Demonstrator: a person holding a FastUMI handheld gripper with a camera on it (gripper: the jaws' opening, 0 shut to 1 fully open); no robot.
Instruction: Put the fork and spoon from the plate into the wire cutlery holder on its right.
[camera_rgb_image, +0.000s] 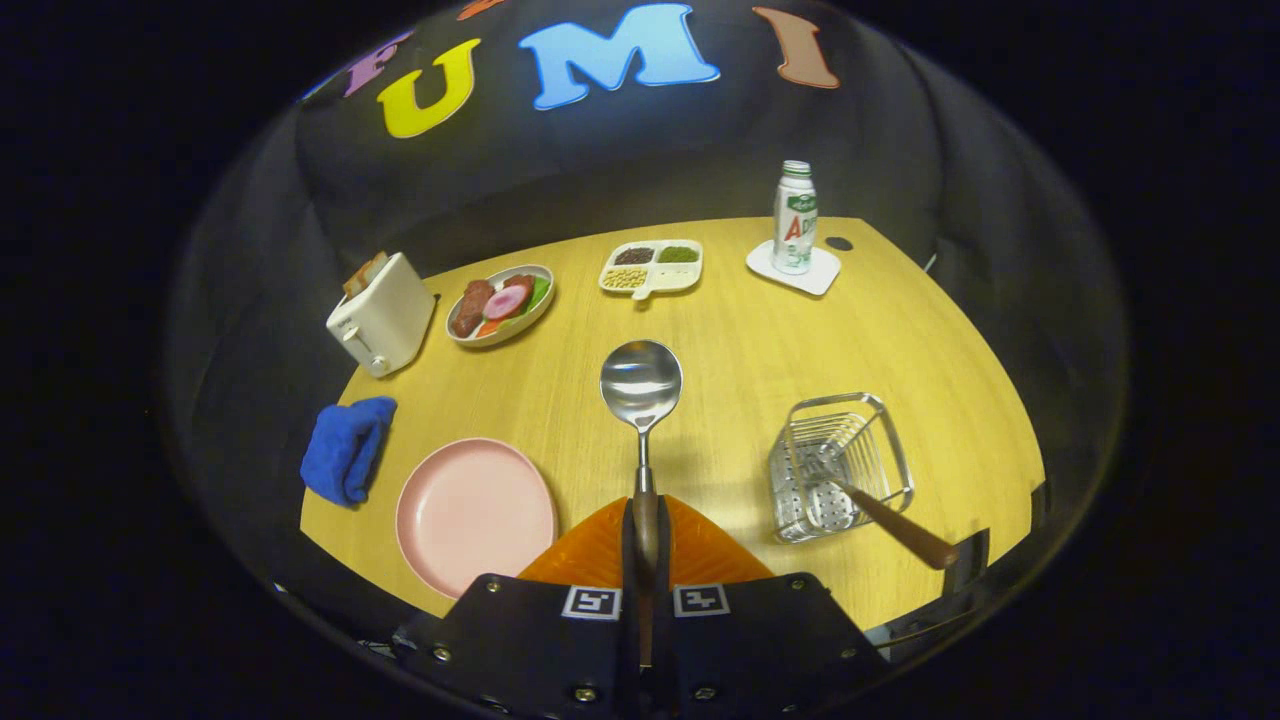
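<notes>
The gripper (645, 545) is clamped on the spoon (641, 385) — its 2 fingers press the handle, bowl pointing ahead. The fork (885, 515) leans in the wire cutlery holder (840, 465) ahead to the right — the pink plate (475, 510) lies left.

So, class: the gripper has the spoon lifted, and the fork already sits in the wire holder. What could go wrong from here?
1. The gripper pinches the spoon only by its thin handle, with the bowl far ahead; it might swivel or slip.
2. The fork leans out of the wire cutlery holder toward the gripper, so the spoon could knock it.
3. The holder looks light and sits near the table edge; a nudge might shift it.
</notes>
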